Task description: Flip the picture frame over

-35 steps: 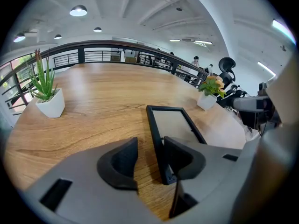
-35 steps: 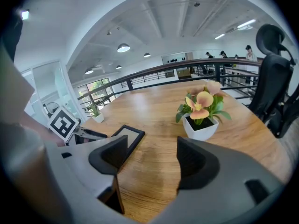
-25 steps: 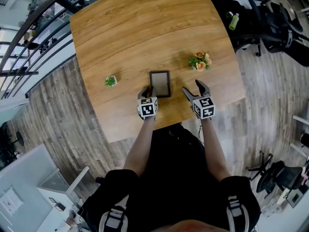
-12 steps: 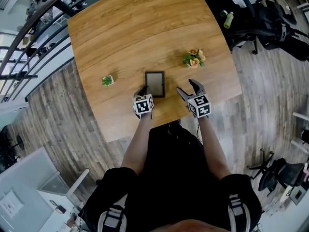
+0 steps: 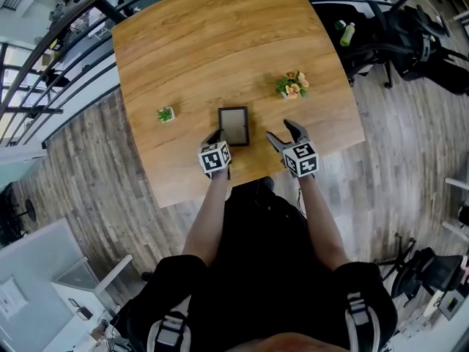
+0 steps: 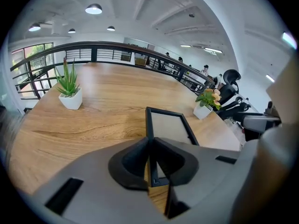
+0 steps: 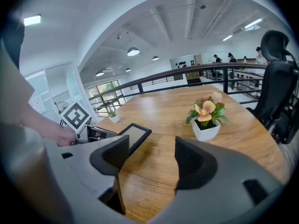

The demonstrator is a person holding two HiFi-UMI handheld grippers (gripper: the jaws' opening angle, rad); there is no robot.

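Observation:
A black picture frame point(image 5: 233, 125) lies glass side up on the wooden table point(image 5: 220, 42), near its front edge. My left gripper point(image 5: 218, 136) is shut on the frame's near left edge. In the left gripper view the pads point(image 6: 135, 160) pinch the thin black rim of the picture frame point(image 6: 168, 127), which stretches away from the left gripper point(image 6: 150, 160). My right gripper point(image 5: 281, 131) hangs open to the right of the frame, apart from it. Nothing is between the right gripper point(image 7: 152, 155) jaws, and the picture frame point(image 7: 134, 135) lies to their left.
A small white pot of orange flowers point(image 5: 292, 85) stands at the back right of the frame; the flower pot point(image 7: 205, 118) is just ahead of the right gripper. A green succulent point(image 5: 165, 114) in a white pot sits to the left. Office chairs point(image 5: 410, 28) stand beyond the table's right edge.
The left jaws have closed onto the frame's near left edge. Both hands have shifted slightly; the frame stays in about the same place on the table.

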